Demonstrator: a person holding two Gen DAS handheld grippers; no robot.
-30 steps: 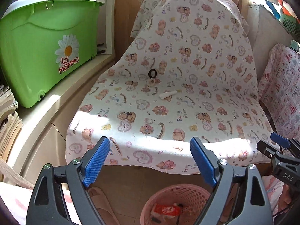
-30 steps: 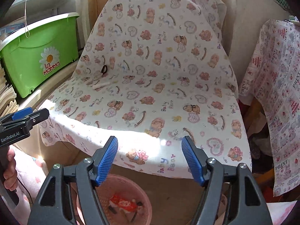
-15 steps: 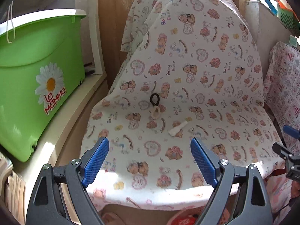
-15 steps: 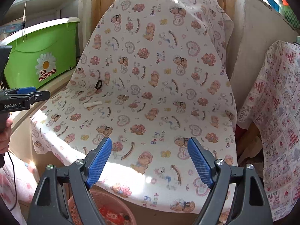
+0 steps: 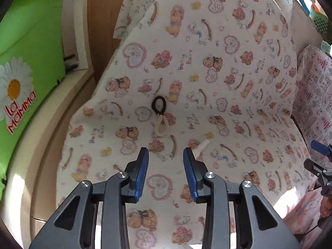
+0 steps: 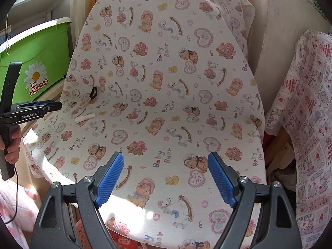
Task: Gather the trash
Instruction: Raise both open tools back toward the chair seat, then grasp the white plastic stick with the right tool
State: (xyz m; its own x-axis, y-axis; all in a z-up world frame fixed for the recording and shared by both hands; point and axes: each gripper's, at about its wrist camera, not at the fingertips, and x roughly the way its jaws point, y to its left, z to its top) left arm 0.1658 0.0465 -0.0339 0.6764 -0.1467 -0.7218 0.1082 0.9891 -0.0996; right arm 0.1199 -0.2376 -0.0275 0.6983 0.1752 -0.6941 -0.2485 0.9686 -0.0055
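A chair seat draped in bear-print cloth [image 5: 228, 95] holds a black hair tie [image 5: 159, 103] joined to a cream loop [image 5: 161, 125], and a small white paper roll [image 5: 201, 146]. My left gripper [image 5: 166, 155] hovers low over the seat, open but with jaws narrowed, empty; its right fingertip partly hides the roll. In the right wrist view the hair tie [image 6: 94, 92] and roll [image 6: 85, 117] lie at the seat's left, with the left gripper [image 6: 56, 104] beside them. My right gripper [image 6: 166, 166] is wide open and empty over the seat's front.
A green La Mamma bin [image 5: 25, 78] stands on a shelf at the left. A pink trash basket [image 6: 83, 234] with a red wrapper sits under the seat's front edge. Another print-covered chair [image 6: 307, 124] stands at the right.
My left gripper has moved forward and down toward the hair ties and roll, and its jaws have narrowed. My right gripper has moved forward over the seat, still wide open.
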